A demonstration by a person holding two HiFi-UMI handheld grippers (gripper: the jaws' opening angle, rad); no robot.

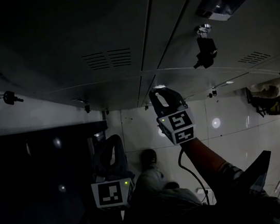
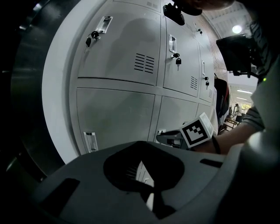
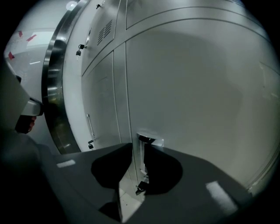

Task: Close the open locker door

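The grey lockers (image 2: 131,57) fill the left gripper view. My right gripper (image 1: 162,96) reaches down to a bottom-row locker door (image 2: 179,111), with its marker cube (image 2: 197,131) just behind. In the right gripper view that door (image 3: 197,87) is very close, and its recessed handle (image 3: 146,140) and a small key (image 3: 139,187) show in the gap of the right gripper (image 3: 139,175). It is too dark to tell whether the pads press on the handle. My left gripper (image 2: 144,175) hangs back at the lower left, away from the lockers, with its jaws in shadow.
White floor tiles (image 1: 225,122) spread below the lockers. A dark panel (image 1: 35,176) stands at the left. Keys hang from the upper doors (image 2: 177,59). A person's legs and shoes (image 1: 147,160) are beside my left gripper's marker cube (image 1: 110,194). A cable (image 1: 193,174) trails from the right gripper.
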